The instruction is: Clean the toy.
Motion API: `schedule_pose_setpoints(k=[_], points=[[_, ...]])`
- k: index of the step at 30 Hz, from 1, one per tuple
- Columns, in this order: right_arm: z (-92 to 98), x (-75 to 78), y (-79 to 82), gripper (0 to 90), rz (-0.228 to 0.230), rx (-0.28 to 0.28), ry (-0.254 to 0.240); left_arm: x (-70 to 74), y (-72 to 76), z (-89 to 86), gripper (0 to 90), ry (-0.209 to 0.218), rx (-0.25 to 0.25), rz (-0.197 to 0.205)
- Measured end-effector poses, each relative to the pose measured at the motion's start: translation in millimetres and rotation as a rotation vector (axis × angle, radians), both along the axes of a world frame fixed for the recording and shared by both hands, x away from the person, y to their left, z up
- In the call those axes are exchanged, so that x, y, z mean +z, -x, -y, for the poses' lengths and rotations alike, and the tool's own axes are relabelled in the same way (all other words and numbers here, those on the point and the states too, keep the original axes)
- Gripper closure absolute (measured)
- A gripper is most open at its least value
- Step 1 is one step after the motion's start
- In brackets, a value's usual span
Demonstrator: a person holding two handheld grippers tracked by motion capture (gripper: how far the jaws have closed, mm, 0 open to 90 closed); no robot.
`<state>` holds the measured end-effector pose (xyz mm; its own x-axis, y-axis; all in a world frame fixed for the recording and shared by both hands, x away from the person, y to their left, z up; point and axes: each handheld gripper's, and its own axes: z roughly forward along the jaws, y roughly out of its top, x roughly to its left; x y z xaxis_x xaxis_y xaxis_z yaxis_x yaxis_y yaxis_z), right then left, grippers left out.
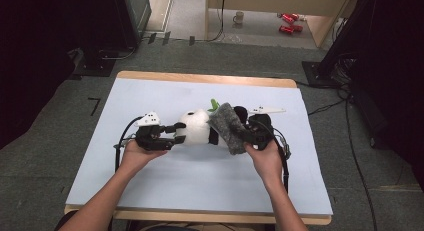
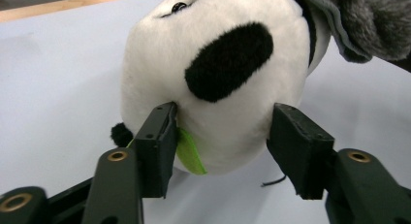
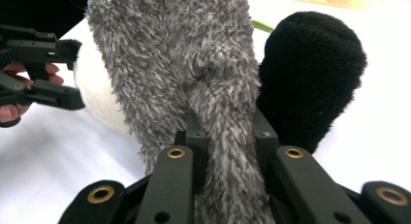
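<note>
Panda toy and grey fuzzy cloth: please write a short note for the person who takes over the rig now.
Left gripper: jaws open around the panda toy head; one jaw touches, the other stands apart.
Right gripper: jaws shut on a fold of the grey fuzzy cloth.
Things: panda lies mid-table; cloth draped over its body beside a black leg.
Done: cloth partly over the body.
Left: probably finish fitting the cloth.

place: lab or studio | cues: black equipment stands (image 1: pixel 345 36), floor cables (image 1: pixel 360 156), covered worktable (image 1: pixel 150 91)
</note>
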<state>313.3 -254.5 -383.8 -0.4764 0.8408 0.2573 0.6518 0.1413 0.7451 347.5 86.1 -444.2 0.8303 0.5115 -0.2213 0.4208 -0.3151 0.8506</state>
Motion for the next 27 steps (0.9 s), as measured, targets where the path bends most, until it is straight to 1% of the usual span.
schedule_pose_setpoints(k=[1, 2, 4, 5, 8, 10, 11, 12, 13, 17, 18, 19, 23, 24, 26, 27], points=[[-0.2, 0.4, -1.5, 76.9, -0.001, -0.003, -0.001, 0.0, 0.0, 0.0, 39.5, 0.0, 0.0, 0.0], [-0.2, 0.4, -1.5, 76.9, -0.001, -0.003, -0.001, -1.4, -0.7, -0.4, 39.5, -0.001, 0.0, -0.008], [-0.7, 1.6, -6.5, 76.8, 0.007, -0.005, -0.002, -5.9, -2.0, -0.2, 38.0, -0.016, 0.013, -0.032], [-0.9, 1.8, -8.4, 76.9, 0.011, -0.006, -0.004, -7.5, -2.3, 0.1, 38.1, -0.013, 0.02, -0.037], [-1.3, 2.0, -11.9, 76.8, 0.013, -0.004, -0.01, -9.7, -3.7, -0.2, 38.0, -0.015, 0.024, -0.033], [-1.9, 3.0, -16.8, 76.6, 0.018, -0.009, -0.015, -12.6, -5.9, 0.4, 37.0, 0.001, 0.029, -0.023], [-2.0, 3.2, -18.4, 76.6, 0.021, -0.012, -0.017, -12.6, -5.9, 0.4, 36.5, 0.001, 0.029, -0.023], [-2.0, 3.2, -18.4, 76.6, 0.021, -0.012, -0.017, -13.7, -6.5, 1.1, 36.5, 0.003, 0.028, -0.014], [-1.8, 3.6, -20.7, 76.5, 0.023, -0.015, -0.021, -16.1, -7.8, 3.3, 35.5, 0.008, 0.026, 0.007], [-1.0, 3.3, -22.5, 76.4, 0.022, -0.02, -0.03, -18.7, -10.7, 6.7, 33.8, 0.018, 0.027, 0.013], [-1.0, 3.3, -22.5, 76.4, 0.022, -0.02, -0.03, -19.3, -11.4, 7.9, 33.8, 0.015, 0.029, 0.015], [-1.3, 3.2, -22.8, 76.3, 0.021, -0.018, -0.03, -20.4, -12.8, 10.0, 32.6, 0.006, 0.035, 0.027], [-1.7, 2.9, -23.4, 76.3, 0.022, -0.018, -0.031, -21.8, -16.1, 14.9, 26.5, 0.004, 0.04, 0.036], [-1.6, 2.7, -23.6, 76.2, 0.023, -0.019, -0.031, -22.3, -16.7, 16.5, 24.6, 0.0, 0.042, 0.046], [-0.8, 2.2, -24.1, 76.1, 0.022, -0.019, -0.033, -24.7, -18.4, 19.0, 20.8, 0.007, 0.041, 0.058], [-0.4, 1.9, -24.4, 76.1, 0.021, -0.019, -0.037, -26.2, -19.0, 20.4, 20.3, 0.0, 0.049, 0.074]])
